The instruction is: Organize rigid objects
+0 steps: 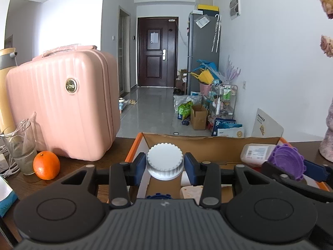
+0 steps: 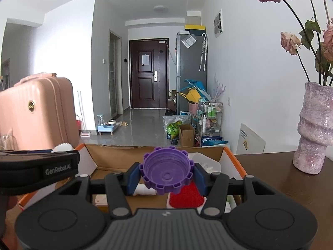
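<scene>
At the far left of the left wrist view a clear glass stands on the dark surface, with an orange just beside it and a pink suitcase upright behind both. Only this view shows the glass and the orange; the right wrist view catches just part of the suitcase at its left edge. Further right, the left gripper is clamped on a white ribbed cap, one blue finger pad pressed to each side, and holds it above the left end of an open cardboard box with orange-edged flaps. Beneath it inside the box lie a blue toothed cap, mostly hidden by the gripper body, and a pale beige block. A clear lidded plastic container sits toward the right end of the box. In the right wrist view the left gripper shows side-on at the left, with only a sliver of the white cap above it. In the middle of that view the right gripper grasps a purple toothed cap, its hollow side facing the camera, above the box interior. Below it lie a white roll and a red pad, which the left view does not show. At the far right a mottled pink vase holding dried roses stands on the surface beside the box.
</scene>
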`<action>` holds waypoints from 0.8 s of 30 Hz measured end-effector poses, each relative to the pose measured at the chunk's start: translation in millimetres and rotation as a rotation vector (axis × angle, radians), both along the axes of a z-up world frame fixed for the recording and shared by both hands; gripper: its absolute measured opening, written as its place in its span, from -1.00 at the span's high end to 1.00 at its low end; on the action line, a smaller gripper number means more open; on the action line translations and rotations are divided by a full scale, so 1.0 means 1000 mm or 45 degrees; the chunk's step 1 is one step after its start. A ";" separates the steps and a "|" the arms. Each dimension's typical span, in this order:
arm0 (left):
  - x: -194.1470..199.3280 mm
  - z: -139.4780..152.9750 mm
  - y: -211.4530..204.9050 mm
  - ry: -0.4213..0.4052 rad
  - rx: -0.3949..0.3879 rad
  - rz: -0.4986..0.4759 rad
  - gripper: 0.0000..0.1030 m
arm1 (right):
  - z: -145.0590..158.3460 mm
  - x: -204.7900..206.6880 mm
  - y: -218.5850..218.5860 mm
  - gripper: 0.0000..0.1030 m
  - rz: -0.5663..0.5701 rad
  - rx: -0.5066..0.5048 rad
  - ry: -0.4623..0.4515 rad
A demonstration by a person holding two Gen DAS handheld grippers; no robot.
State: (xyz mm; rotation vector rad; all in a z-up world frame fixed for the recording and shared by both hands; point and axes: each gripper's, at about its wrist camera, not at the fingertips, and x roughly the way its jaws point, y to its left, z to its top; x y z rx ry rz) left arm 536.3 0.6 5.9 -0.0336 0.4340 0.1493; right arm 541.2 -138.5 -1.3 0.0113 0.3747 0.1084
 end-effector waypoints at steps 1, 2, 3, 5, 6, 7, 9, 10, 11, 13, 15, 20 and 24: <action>0.002 -0.002 0.000 0.005 0.004 0.003 0.19 | -0.001 0.001 0.001 -0.03 -0.002 -0.006 0.009; 0.004 -0.004 -0.001 0.012 0.008 0.003 0.19 | -0.003 0.002 0.002 -0.03 -0.003 -0.012 0.015; 0.005 -0.005 -0.001 0.017 0.013 0.002 0.19 | -0.004 0.003 0.003 -0.03 -0.004 -0.019 0.020; 0.008 -0.006 0.000 0.024 0.016 -0.001 0.19 | -0.004 0.004 0.003 -0.04 -0.010 -0.021 0.031; 0.008 -0.007 0.001 0.029 0.012 -0.003 0.15 | -0.004 0.004 0.002 -0.04 -0.014 -0.017 0.043; 0.008 -0.007 0.002 0.035 0.005 -0.006 0.05 | -0.004 0.005 0.000 -0.04 -0.018 -0.008 0.057; 0.008 -0.007 0.006 0.043 -0.011 -0.001 -0.62 | -0.004 0.006 -0.005 -0.10 -0.033 0.008 0.080; 0.007 -0.006 0.008 0.034 -0.012 0.014 -0.73 | -0.004 0.006 -0.006 -0.27 -0.043 0.009 0.085; 0.005 -0.005 0.010 0.020 -0.002 0.034 -0.85 | -0.004 0.006 -0.007 -0.37 -0.056 0.012 0.083; 0.002 -0.002 0.014 0.008 -0.005 0.027 -1.00 | -0.003 0.004 -0.009 -0.74 -0.063 0.016 0.074; -0.001 0.000 0.017 0.000 -0.011 0.016 -1.00 | -0.002 0.000 -0.007 -0.85 -0.061 0.009 0.064; -0.003 0.002 0.022 -0.004 -0.010 0.034 -1.00 | 0.000 -0.005 -0.004 -1.00 -0.045 -0.002 0.047; -0.004 0.003 0.025 0.001 -0.017 0.048 -1.00 | 0.002 -0.004 -0.006 -1.00 -0.044 -0.003 0.047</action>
